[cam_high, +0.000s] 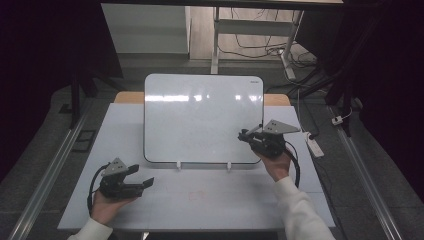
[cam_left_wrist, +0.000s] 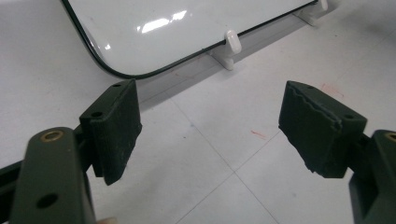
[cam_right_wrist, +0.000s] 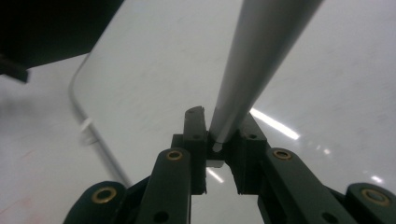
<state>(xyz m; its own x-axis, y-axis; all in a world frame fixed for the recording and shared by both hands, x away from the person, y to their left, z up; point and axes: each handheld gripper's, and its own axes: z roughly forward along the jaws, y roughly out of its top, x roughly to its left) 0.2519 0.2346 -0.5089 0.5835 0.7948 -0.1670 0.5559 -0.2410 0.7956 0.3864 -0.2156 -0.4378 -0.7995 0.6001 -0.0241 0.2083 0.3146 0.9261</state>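
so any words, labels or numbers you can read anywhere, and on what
None can be read.
Whiteboard: a small dark mark at its top right corner, too small to read; the face is blank.
Table: faint red smudges, no letters.
Grey pen in the right gripper: no print visible.

L hand (cam_high: 107, 205) sits low at the near-left, palm under its gripper (cam_high: 142, 176), forearm in a white sleeve coming in from the bottom edge. L gripper lies roughly level, jaws wide apart w/ nothing between them. R hand (cam_high: 277, 165) is raised farther forward, white-sleeved forearm angled up from bottom-right. R gripper (cam_high: 243, 135) points left across the view, jaws pinched tight on a thin grey rod (cam_right_wrist: 254, 65).
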